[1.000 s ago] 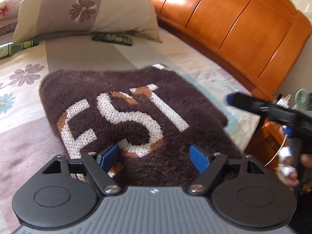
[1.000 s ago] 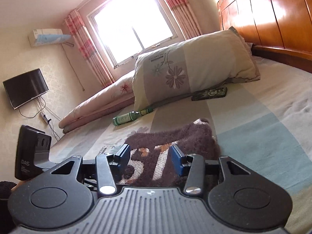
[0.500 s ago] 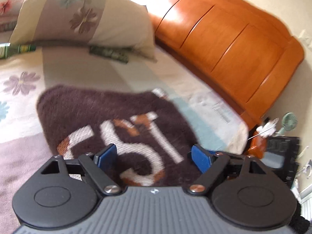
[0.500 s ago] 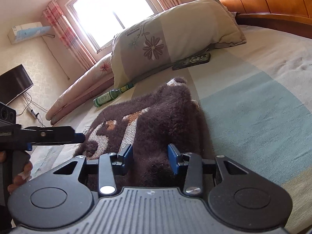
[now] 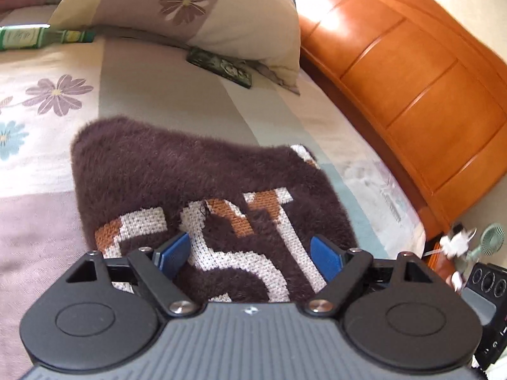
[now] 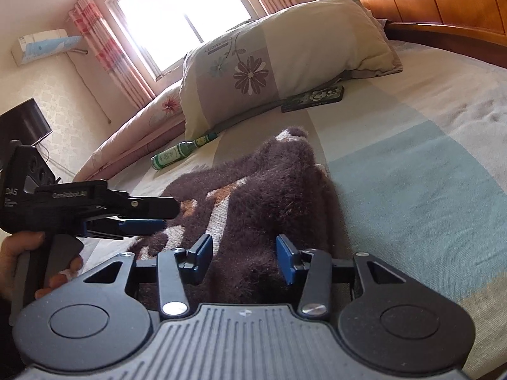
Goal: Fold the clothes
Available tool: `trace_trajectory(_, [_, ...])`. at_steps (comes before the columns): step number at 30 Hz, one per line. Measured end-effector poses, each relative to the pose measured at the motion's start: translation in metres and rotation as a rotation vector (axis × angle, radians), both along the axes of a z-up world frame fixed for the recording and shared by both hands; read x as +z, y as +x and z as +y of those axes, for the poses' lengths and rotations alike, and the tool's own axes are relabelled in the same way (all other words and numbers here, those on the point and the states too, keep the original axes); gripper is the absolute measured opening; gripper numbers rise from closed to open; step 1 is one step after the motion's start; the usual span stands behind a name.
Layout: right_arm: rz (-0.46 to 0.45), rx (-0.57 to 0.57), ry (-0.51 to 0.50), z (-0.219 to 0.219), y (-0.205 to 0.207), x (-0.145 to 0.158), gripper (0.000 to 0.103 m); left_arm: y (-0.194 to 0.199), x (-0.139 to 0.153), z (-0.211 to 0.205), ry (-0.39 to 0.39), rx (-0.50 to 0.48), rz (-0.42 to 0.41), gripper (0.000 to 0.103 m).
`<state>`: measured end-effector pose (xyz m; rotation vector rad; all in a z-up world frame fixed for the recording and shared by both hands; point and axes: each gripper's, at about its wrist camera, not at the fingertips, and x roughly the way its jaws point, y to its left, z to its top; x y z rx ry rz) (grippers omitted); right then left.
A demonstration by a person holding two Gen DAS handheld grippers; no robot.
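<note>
Clearly spread flat on the bed sheet (image 5: 158, 101): fuzzy brown sweater (image 5: 177, 171) with white and orange knitted lettering, filling the middle of the left wrist frame and running from centre down to the lower centre of the right wrist frame.

Left wrist view, left to right:
- Upper left: green bottle (image 5: 38, 36) lying on its side on the sheet.
- Top centre: floral pillow (image 5: 196, 9), with a dark patterned phone (image 5: 221, 67) just beside its lower edge.
- Lower centre: left gripper (image 5: 250, 255), blue pads wide apart, nothing between them, hovering over the lettering near the sweater's near edge.
- Right: orange wooden headboard (image 5: 412, 72); lower right, a small green fan (image 5: 489, 239), blurred.

Right wrist view, left to right:
- Left edge: a hand (image 6: 19, 253) wrapped around the handle of the left gripper, seen side-on with its blue pad tips over the sweater's left part.
- Upper left: air conditioner (image 6: 44, 44) on the wall, curtained window (image 6: 183, 12) next to it.
- Lower centre: right gripper (image 6: 244, 258), fingers parted, gripping nothing, with a raised ridge of sweater lying in the gap; contact with the pads not discernible.
- Right: bare striped sheet.
</note>
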<state>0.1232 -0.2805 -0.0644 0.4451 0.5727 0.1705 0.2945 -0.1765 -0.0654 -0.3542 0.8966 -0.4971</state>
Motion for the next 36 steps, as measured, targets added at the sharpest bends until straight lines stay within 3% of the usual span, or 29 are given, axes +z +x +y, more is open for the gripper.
trace_trajectory(4, [-0.023,0.059,-0.186,0.013,0.014,0.03,0.062,-0.015,0.015,0.009,-0.01,0.049,-0.005,0.083])
trace_trajectory(7, [-0.028,0.11,-0.26,0.019,0.039,0.036,0.066,-0.029,0.021,0.023,-0.014,0.109,-0.012,0.084])
trace_trajectory(12, [0.096,0.095,-0.212,0.006,0.074,0.002,0.066,-0.052,0.019,0.038,0.037,0.126,0.023,0.084])
trace_trajectory(17, [0.039,0.118,-0.282,0.038,0.042,0.036,0.072,-0.067,0.022,0.049,0.154,0.166,0.001,0.084])
trace_trajectory(19, [0.006,0.157,-0.315,0.057,0.026,0.048,0.087,-0.071,0.022,0.053,0.162,0.182,0.0,0.084])
trace_trajectory(20, [-0.007,0.185,-0.332,0.068,0.019,0.051,0.089,-0.073,0.023,0.055,0.159,0.187,0.001,0.084])
trace_trajectory(23, [0.007,0.232,-0.412,0.095,0.009,0.041,0.092,-0.079,0.023,0.059,0.15,0.185,0.004,0.085])
trace_trajectory(28, [0.105,0.182,-0.431,0.101,0.016,0.016,0.093,-0.093,0.023,0.061,0.167,0.168,0.003,0.086])
trace_trajectory(36, [0.112,0.142,-0.403,0.112,0.003,0.033,0.096,-0.107,0.026,0.07,0.175,0.167,-0.012,0.086])
